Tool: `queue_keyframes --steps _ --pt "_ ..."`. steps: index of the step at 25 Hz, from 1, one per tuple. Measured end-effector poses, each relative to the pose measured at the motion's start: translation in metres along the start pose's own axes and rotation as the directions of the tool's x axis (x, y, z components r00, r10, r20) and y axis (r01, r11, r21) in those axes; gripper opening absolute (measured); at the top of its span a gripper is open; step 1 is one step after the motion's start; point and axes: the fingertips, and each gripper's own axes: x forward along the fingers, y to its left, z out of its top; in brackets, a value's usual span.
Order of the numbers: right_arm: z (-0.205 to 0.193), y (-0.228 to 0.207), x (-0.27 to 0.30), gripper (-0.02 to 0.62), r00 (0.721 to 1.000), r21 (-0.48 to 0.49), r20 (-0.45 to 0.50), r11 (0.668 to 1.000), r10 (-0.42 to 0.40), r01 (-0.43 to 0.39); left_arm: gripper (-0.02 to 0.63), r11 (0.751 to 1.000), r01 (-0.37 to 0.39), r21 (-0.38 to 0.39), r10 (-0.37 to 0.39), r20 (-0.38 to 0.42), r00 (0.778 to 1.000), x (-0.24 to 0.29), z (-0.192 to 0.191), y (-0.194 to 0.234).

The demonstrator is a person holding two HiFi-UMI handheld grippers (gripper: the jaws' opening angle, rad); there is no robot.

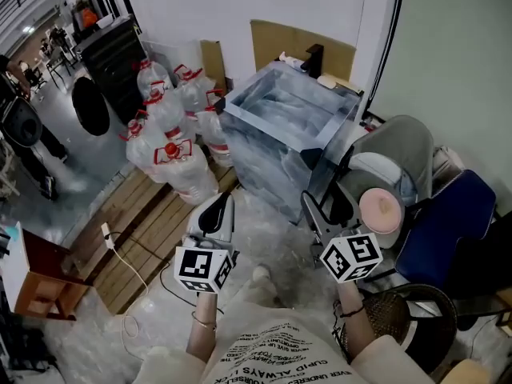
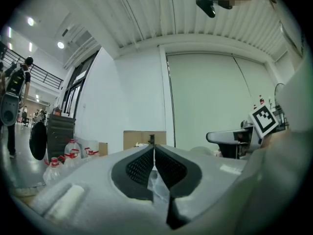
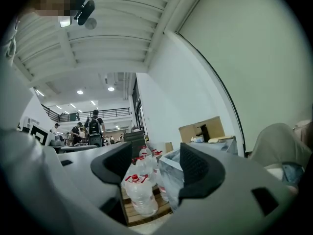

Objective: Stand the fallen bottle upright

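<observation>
Several big clear water bottles [image 1: 170,134] with red caps stand packed together on a wooden pallet [image 1: 140,230]; I cannot make out one lying on its side. My left gripper [image 1: 218,206] hangs over the plastic-covered floor just short of the nearest bottle [image 1: 189,174], its jaws closed with nothing between them. In the left gripper view the left gripper [image 2: 154,150] shows pads that meet, with the bottles [image 2: 66,155] far to the left. My right gripper [image 1: 328,205] is open and empty. In the right gripper view the right gripper [image 3: 155,161] frames the bottles [image 3: 139,192] at a distance.
A large plastic-wrapped crate [image 1: 280,126] stands right of the bottles. A grey chair [image 1: 400,154] and a blue seat [image 1: 448,222] crowd the right side. A white cable [image 1: 120,254] trails over the pallet. A black cabinet [image 1: 120,54] stands behind, and people are at the far left.
</observation>
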Motion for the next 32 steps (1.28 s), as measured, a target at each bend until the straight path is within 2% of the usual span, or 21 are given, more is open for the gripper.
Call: queue_keyframes --steps 9,16,27,32 --pt "-0.005 -0.031 0.113 0.288 0.999 0.016 -0.01 0.999 -0.05 0.05 0.028 0.998 0.068 -0.011 -0.068 -0.019 0.997 0.104 -0.009 0.07" --pt "-0.01 -0.051 0.161 0.288 0.997 0.008 -0.012 0.997 -0.078 0.078 0.028 0.993 0.12 -0.014 -0.12 -0.008 0.993 0.156 -0.013 0.093" --pt "-0.016 -0.069 0.22 0.288 0.996 0.009 -0.025 0.996 -0.087 0.087 0.028 0.991 0.127 -0.035 -0.127 -0.016 0.992 0.203 -0.025 0.128" --pt "-0.019 -0.086 0.26 0.288 0.995 0.016 -0.028 0.996 -0.092 0.092 0.028 0.991 0.12 -0.054 -0.121 -0.02 0.992 0.242 -0.033 0.153"
